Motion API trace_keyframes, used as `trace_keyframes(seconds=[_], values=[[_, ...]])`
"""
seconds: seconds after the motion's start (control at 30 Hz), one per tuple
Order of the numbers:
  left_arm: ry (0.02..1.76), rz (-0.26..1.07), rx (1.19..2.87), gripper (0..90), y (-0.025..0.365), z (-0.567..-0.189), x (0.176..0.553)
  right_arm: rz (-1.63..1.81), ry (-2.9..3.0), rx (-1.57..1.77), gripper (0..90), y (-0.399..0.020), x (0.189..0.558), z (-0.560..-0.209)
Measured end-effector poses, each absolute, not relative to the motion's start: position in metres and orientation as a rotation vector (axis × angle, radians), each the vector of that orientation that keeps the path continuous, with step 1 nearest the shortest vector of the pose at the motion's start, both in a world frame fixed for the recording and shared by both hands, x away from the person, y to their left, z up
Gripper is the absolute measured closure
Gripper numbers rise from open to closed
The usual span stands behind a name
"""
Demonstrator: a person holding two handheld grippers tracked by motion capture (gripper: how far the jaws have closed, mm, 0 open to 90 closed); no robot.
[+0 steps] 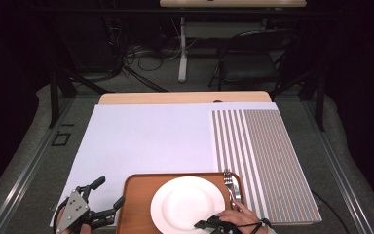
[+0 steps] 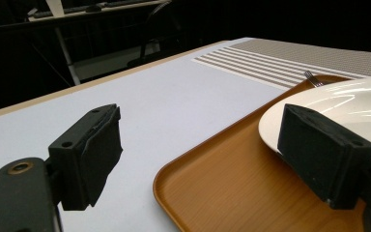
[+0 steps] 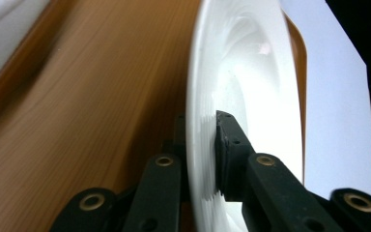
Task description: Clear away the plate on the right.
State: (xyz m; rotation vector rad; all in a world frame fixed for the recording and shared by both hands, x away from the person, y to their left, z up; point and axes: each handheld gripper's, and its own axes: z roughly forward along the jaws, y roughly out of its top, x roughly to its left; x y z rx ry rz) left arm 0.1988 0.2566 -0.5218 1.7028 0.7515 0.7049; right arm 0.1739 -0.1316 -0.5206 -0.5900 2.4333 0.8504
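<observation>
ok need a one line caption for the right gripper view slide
Right gripper clamped on the rim of a white plate resting on a wooden tray.

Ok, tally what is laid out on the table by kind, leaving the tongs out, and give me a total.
Plate, white, on the tray: 1
Fork, on the tray beside the plate: 1
Tray, brown: 1
Striped placemat: 1
White sheet covering the table: 1
Total: 5
</observation>
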Motion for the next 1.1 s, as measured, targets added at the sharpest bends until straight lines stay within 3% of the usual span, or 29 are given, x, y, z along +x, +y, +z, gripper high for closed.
trace_keyframes(seconds=[1.1], values=[[0.748,0.701,1.714,15.2,0.256,-0.522,0.201,0.877,2.553,-0.605,68.1,-0.127,0.166,-0.54]])
